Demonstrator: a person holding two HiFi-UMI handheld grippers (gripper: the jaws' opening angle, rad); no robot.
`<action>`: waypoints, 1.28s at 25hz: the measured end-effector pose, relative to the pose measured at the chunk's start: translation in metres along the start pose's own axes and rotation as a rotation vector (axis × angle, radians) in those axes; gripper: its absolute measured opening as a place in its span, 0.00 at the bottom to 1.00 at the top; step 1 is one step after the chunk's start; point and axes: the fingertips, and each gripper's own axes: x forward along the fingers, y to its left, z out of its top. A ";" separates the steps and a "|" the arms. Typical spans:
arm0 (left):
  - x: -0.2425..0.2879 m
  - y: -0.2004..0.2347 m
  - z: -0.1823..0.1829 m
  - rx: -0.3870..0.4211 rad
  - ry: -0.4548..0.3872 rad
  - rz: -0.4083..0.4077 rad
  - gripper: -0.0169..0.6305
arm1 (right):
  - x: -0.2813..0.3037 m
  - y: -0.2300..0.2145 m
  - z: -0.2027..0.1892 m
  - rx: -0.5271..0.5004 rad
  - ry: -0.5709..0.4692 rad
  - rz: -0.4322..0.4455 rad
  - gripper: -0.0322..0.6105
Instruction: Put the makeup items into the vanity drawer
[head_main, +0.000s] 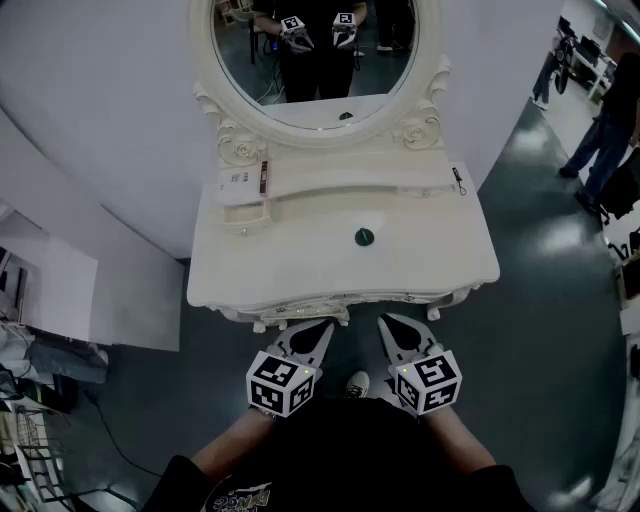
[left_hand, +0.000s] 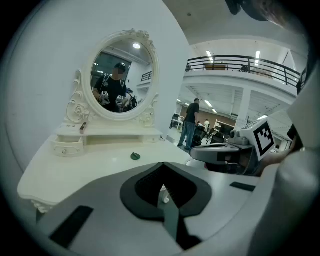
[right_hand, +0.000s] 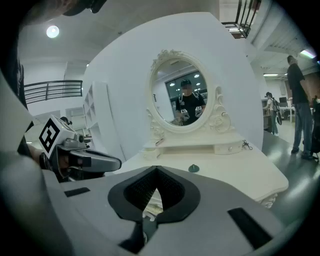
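Observation:
A white vanity table (head_main: 300, 265) with an oval mirror (head_main: 325, 50) stands in front of me. A small dark green round item (head_main: 364, 237) (left_hand: 135, 156) (right_hand: 194, 168) lies alone on the tabletop. On the raised shelf at the left, a slim dark stick (head_main: 264, 178) (left_hand: 83, 127) rests beside a white card (head_main: 235, 180), above a small drawer (head_main: 243, 212). A tiny black item (head_main: 458, 180) sits at the shelf's right end. My left gripper (head_main: 325, 326) (left_hand: 161, 167) and right gripper (head_main: 386, 321) (right_hand: 156, 169) hover side by side just short of the table's front edge. Both are shut and hold nothing.
A white wall (head_main: 90, 120) backs the vanity. A white cabinet (head_main: 60, 290) and cluttered shelving (head_main: 20, 430) stand at the left. People (head_main: 610, 120) stand on the grey floor (head_main: 540, 300) at the far right. The mirror reflects both grippers.

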 end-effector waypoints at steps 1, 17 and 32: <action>0.001 0.001 0.001 0.000 0.001 0.001 0.04 | 0.001 -0.001 0.000 0.000 0.000 0.000 0.09; 0.018 -0.001 0.001 -0.010 0.019 -0.019 0.04 | 0.005 -0.013 0.002 0.018 -0.013 0.005 0.09; 0.011 0.005 0.002 -0.001 0.035 0.014 0.04 | 0.007 -0.017 0.006 0.042 -0.025 0.011 0.09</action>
